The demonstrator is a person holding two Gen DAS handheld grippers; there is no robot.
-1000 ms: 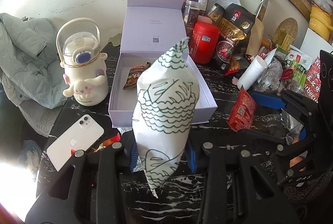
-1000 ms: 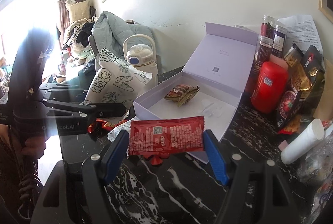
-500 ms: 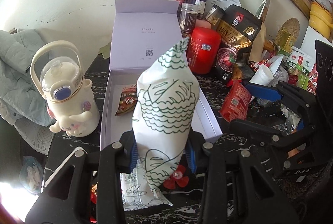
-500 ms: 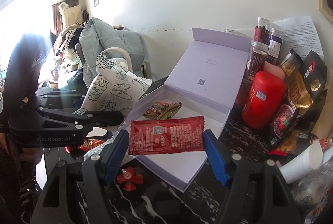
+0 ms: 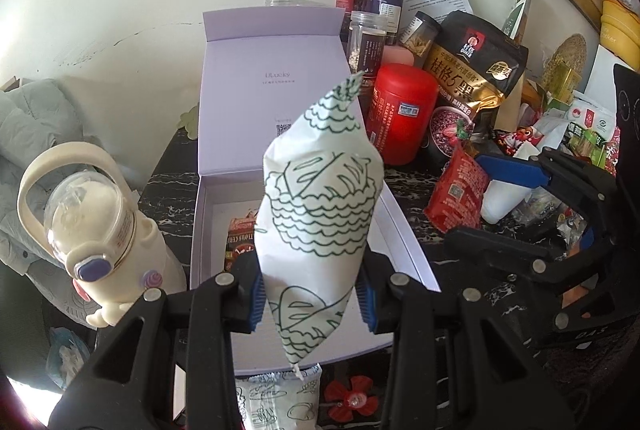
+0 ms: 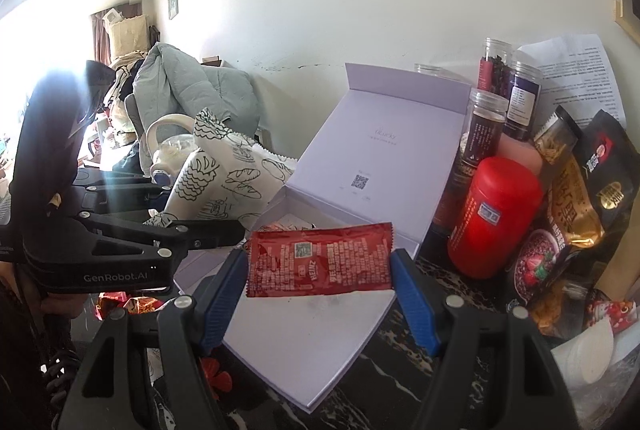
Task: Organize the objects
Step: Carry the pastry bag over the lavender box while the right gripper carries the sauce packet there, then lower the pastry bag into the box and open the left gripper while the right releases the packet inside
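Observation:
My left gripper [image 5: 312, 300] is shut on a white snack bag with green line drawings [image 5: 318, 214] and holds it upright over the near end of the open lilac box [image 5: 404, 238]. The bag also shows in the right wrist view [image 6: 224, 182]. My right gripper [image 6: 320, 290] is shut on a red ketchup sachet [image 6: 320, 260] and holds it flat above the open lilac box [image 6: 304, 342]. The right gripper with the sachet [image 5: 456, 190] hangs just right of the box in the left wrist view. A red-brown snack packet [image 5: 238, 240] lies inside the box.
A cream character bottle [image 5: 96, 230] stands left of the box. A red canister [image 5: 402, 114], jars [image 5: 366, 46] and a black oat bag [image 5: 476, 70] crowd the back right. Another white packet [image 5: 276, 402] and a red flower toy [image 5: 352, 396] lie in front of the box. A paper cup [image 6: 584, 354] lies at right.
Both grippers have moved forward toward the box, each still holding its packet. The left bag now hangs over the box's near end; the sachet now hovers above the box interior.

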